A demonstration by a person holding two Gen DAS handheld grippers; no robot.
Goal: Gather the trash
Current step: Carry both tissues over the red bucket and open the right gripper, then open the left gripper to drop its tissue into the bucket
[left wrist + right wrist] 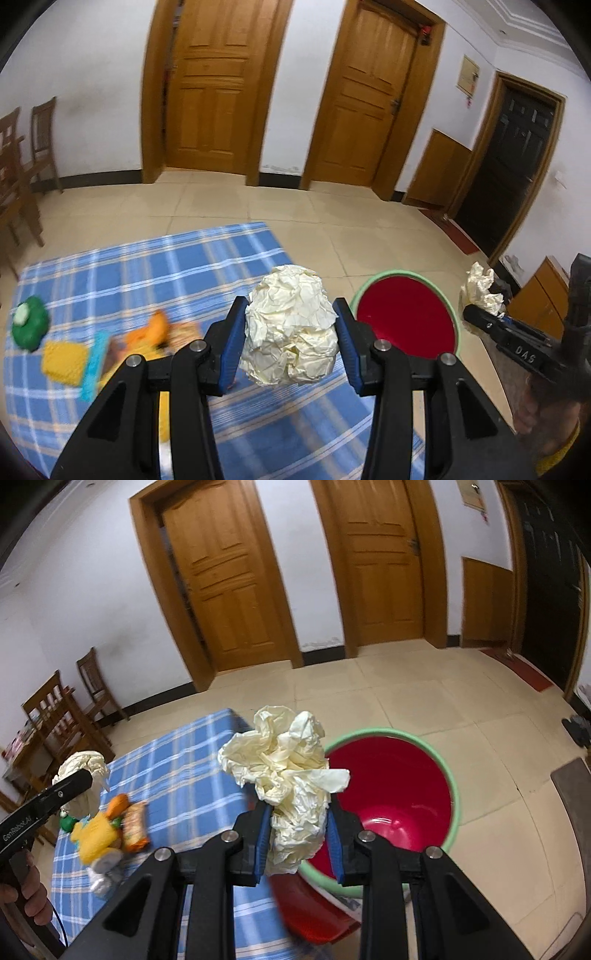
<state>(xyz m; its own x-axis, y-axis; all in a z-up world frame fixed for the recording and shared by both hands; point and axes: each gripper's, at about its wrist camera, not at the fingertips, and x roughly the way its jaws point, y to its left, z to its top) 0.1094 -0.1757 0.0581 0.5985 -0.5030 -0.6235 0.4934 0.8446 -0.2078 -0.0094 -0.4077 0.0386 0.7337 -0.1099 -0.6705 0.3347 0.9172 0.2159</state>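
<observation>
My left gripper (291,338) is shut on a large crumpled cream paper ball (291,325), held above the blue checked tablecloth (147,266). My right gripper (297,830) is shut on a second crumpled cream paper wad (284,771), held near the rim of a red bucket with a green rim (399,797). The bucket also shows in the left wrist view (406,317), to the right of the table. The right gripper with its paper shows at the far right of the left wrist view (480,288); the left one shows at the left of the right wrist view (79,771).
On the cloth lie a green toy (29,325), a yellow sponge-like block (64,360), an orange toy (155,328) and a snack packet (135,825). Wooden chairs (74,716) stand at the left. Wooden doors (210,88) line the far wall beyond tiled floor.
</observation>
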